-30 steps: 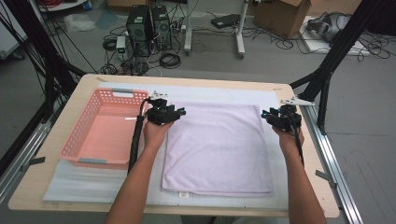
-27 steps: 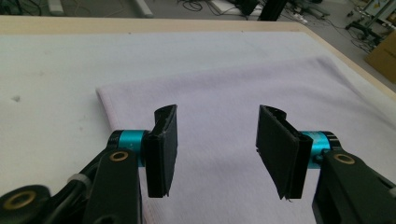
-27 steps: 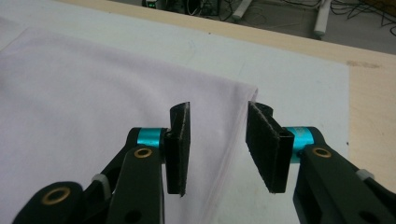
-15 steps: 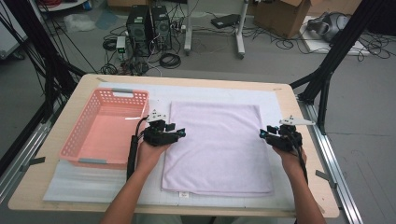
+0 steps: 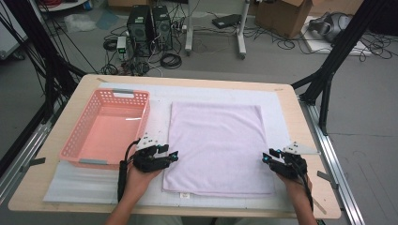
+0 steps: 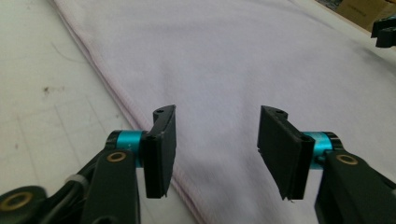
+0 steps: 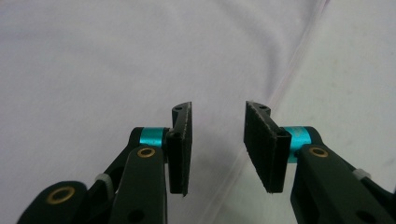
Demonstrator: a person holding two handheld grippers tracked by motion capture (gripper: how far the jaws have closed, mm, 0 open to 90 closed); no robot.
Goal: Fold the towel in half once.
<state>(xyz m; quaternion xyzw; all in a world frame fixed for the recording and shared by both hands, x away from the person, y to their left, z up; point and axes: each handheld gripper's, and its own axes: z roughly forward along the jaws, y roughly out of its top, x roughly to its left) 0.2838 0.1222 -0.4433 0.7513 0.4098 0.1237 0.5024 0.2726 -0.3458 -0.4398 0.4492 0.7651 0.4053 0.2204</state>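
Note:
A pale lilac towel [image 5: 216, 145] lies flat on a white mat [image 5: 94, 183] in the high view. My left gripper [image 5: 172, 151] sits at the towel's left edge, near its front corner. Its jaws are open and have just been closing a little. In the left gripper view the left gripper [image 6: 217, 116] hovers low over the towel's hem [image 6: 140, 116], pinching nothing. My right gripper [image 5: 268, 155] is at the towel's right edge near the front. In the right gripper view the right gripper [image 7: 218, 109] stands open over the hem [image 7: 285, 79], with nothing held.
A pink plastic basket [image 5: 105, 129] stands left of the towel, close behind the left hand. The wooden table's edge [image 5: 293, 117] runs along the right. Black frame poles, cables and computers stand on the floor beyond the table.
Both hands have slid back toward the person along the towel's side edges, from its far corners to near its front corners, and dropped lower. The towel has not moved.

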